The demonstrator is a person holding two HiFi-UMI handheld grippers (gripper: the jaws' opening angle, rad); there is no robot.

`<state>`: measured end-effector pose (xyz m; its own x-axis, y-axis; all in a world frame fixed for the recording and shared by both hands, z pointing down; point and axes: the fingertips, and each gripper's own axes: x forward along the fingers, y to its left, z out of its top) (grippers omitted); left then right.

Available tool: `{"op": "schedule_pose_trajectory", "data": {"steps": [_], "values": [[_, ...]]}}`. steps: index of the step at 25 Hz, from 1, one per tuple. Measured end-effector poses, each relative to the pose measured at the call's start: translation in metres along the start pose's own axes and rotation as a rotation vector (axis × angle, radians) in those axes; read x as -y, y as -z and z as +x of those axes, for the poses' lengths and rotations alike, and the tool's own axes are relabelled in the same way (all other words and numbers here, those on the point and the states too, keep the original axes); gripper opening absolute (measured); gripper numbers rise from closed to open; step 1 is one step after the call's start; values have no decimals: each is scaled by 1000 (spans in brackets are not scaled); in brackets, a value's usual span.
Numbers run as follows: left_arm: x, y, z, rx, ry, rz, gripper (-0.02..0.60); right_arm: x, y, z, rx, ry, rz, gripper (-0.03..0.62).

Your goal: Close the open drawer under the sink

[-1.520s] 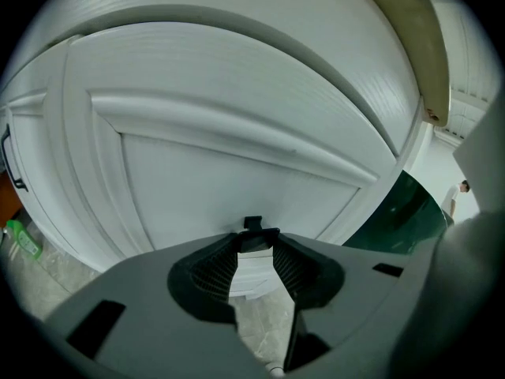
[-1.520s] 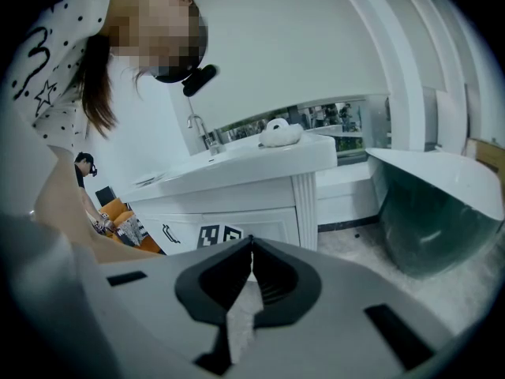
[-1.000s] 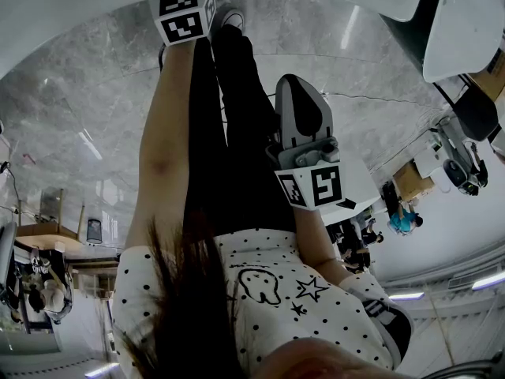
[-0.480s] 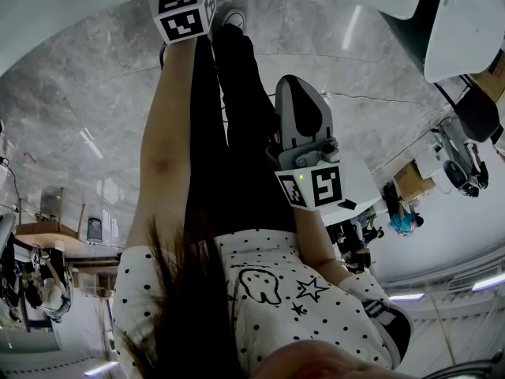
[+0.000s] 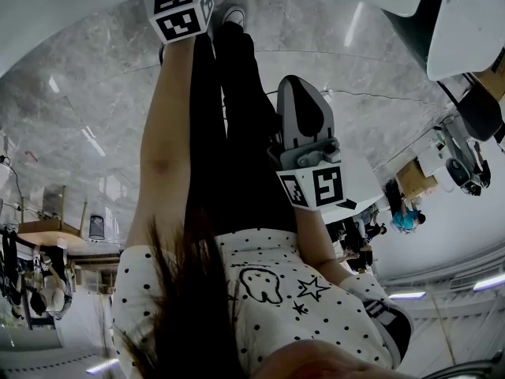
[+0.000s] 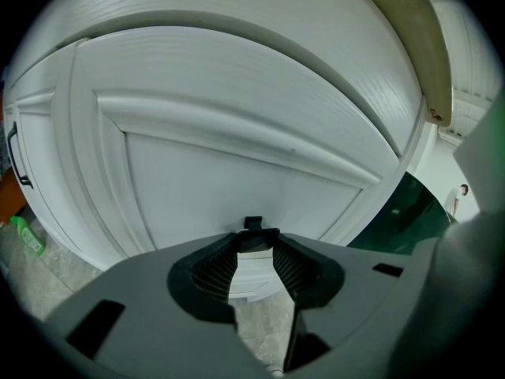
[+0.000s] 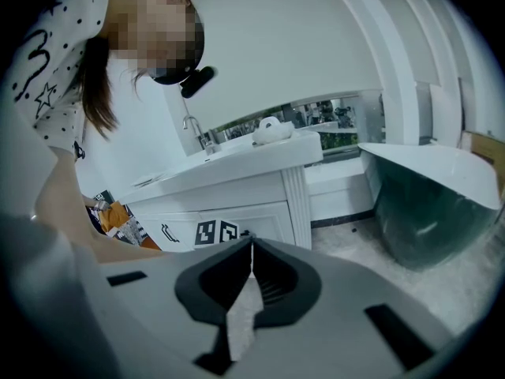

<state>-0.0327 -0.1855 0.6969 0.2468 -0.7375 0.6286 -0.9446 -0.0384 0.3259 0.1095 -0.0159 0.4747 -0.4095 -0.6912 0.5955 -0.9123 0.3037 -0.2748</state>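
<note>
Floor: grey marble floor (image 5: pixel 79 117), under the person's feet in the head view.
Cabinet: white sink cabinet (image 7: pixel 292 188), standing on the floor with a white tabletop (image 7: pixel 237 164) on it.
Person: a person in a white shirt with black dots (image 5: pixel 268 290), with black trousers, seen from above.
Tub: dark green tub (image 7: pixel 426 212), on the floor beside the cabinet.
Drawer: white drawer front with a raised frame (image 6: pixel 237 172). It fills the left gripper view, right ahead of the jaws. I cannot tell if it is open or pushed in, or if the jaws touch it.
Left gripper (image 6: pixel 252 239): jaws a little apart, nothing between them. The right gripper view shows it low in front of the cabinet.
Right gripper (image 7: pixel 251 247): jaws together, holding nothing, held well back from the cabinet.
Tap: thin metal tap (image 7: pixel 192 126), on the tabletop.
Handle: black handle (image 6: pixel 17 158), on the cabinet at the far left.
Bottle: small green bottle (image 6: pixel 26 235), on the floor below the handle.
</note>
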Motion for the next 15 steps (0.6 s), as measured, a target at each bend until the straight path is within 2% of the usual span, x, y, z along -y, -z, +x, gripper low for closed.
{"op": "schedule_pose_trajectory", "data": {"steps": [15], "values": [[-1,0,-5,-15,-15,27,138,8,-10,0,10,-11,-2,15]]}}
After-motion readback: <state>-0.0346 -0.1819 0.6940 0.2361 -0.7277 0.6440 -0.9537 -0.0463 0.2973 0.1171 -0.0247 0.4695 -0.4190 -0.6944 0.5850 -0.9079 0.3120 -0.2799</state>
